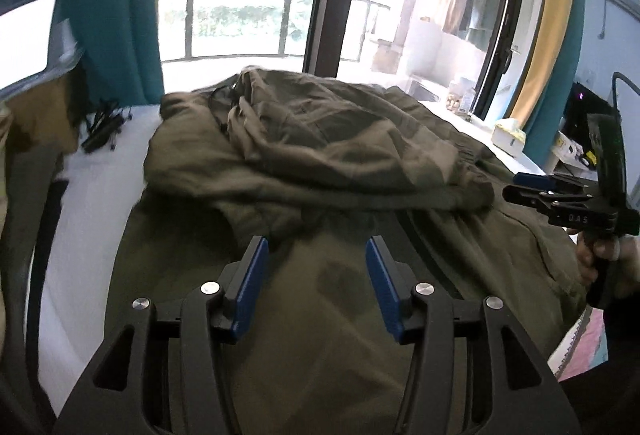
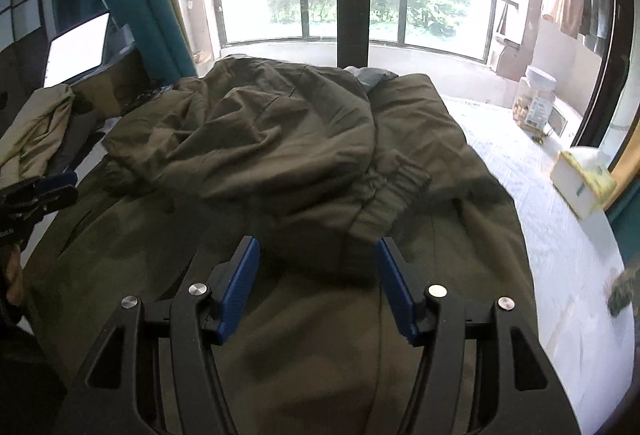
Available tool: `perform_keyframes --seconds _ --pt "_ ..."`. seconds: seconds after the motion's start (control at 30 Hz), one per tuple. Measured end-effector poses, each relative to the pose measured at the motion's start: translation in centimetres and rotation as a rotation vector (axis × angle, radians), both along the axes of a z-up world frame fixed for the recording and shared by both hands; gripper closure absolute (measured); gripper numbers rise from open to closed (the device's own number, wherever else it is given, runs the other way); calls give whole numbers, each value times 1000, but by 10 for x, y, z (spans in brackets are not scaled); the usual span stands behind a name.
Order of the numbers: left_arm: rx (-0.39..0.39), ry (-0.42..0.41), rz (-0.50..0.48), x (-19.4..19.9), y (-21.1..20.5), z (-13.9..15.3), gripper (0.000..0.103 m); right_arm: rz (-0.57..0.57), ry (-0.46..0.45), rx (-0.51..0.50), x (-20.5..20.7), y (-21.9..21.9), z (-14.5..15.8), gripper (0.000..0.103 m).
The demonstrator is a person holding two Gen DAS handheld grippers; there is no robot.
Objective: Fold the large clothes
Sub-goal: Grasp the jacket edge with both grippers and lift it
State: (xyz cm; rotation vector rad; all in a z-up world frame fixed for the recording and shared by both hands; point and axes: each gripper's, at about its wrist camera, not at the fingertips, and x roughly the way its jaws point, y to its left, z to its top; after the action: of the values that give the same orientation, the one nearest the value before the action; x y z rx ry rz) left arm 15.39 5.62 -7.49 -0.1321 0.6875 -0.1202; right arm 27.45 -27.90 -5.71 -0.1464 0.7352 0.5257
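So both tongs, left (image 1: 314, 285) and right (image 2: 316, 285), hover spread apart and empty over the near half of the olive jacket (image 2: 280, 139), which lies across the white counter (image 2: 540, 203) with a sleeve already folded over, seemingly lining up the next fold.

An olive-green jacket (image 2: 280, 139) lies spread over a white surface (image 2: 560, 235), one sleeve with an elastic cuff (image 2: 396, 179) folded across its middle. The right gripper (image 2: 318, 255) hovers over the jacket's near part, jaws apart and empty. Right of the jacket sit a tissue box (image 2: 582, 183) and, farther back, a clear jar (image 2: 536, 103).
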Motion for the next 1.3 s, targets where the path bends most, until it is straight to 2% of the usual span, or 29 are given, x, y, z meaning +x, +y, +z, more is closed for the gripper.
perform_keyframes --seconds 0.17,0.3,0.43,0.6,0.63,0.67,0.7,0.73,0.77,0.83,0.87,0.97,1.07,1.1,1.13,1.17,1.23,1.3 --pt "-10 7 30 -32 3 -7 49 -17 -9 -5 -27 -16 -6 42" --pt "11 34 89 -58 14 -15 49 -50 -28 -2 -47 -38 -11 42" --pt "22 67 162 -80 34 -26 49 -119 -36 -8 -65 -68 -20 42" --pt "60 107 263 -103 59 -38 49 -236 1 -6 -78 -115 -38 41" --pt "65 115 276 -105 62 -40 49 -261 14 -3 -81 -125 -42 35" --pt "77 121 292 -108 65 -42 49 -281 23 2 -83 -133 -45 25" --pt "102 127 311 -110 67 -43 49 -306 31 11 -87 -144 -49 18" --pt "119 127 325 -113 69 -44 46 -323 36 18 -90 -151 -52 7" --pt "120 125 330 -115 72 -45 37 -339 42 26 -93 -158 -54 4" --pt "82 138 317 -116 78 -49 24 -362 60 31 -99 -169 -61 3" --pt "62 162 303 -114 80 -53 22 -364 71 38 -100 -172 -64 3" --pt "97 155 283 -112 77 -57 20 -359 60 77 -108 -177 -68 3" --pt "108 163 271 -112 75 -58 20 -353 44 67 -108 -172 -69 4" --pt "107 166 265 -113 75 -58 20 -325 39 66 -109 -168 -68 17" --pt "107 170 258 -114 75 -57 20 -291 30 56 -110 -162 -67 49" --pt "108 175 249 -114 74 -57 20 -282 28 40 -110 -159 -66 61" --pt "101 184 221 -117 73 -56 21 -244 15 2 -112 -149 -66 78" --pt "69 183 171 -119 70 -53 46 -212 8 -9 -114 -145 -64 87"
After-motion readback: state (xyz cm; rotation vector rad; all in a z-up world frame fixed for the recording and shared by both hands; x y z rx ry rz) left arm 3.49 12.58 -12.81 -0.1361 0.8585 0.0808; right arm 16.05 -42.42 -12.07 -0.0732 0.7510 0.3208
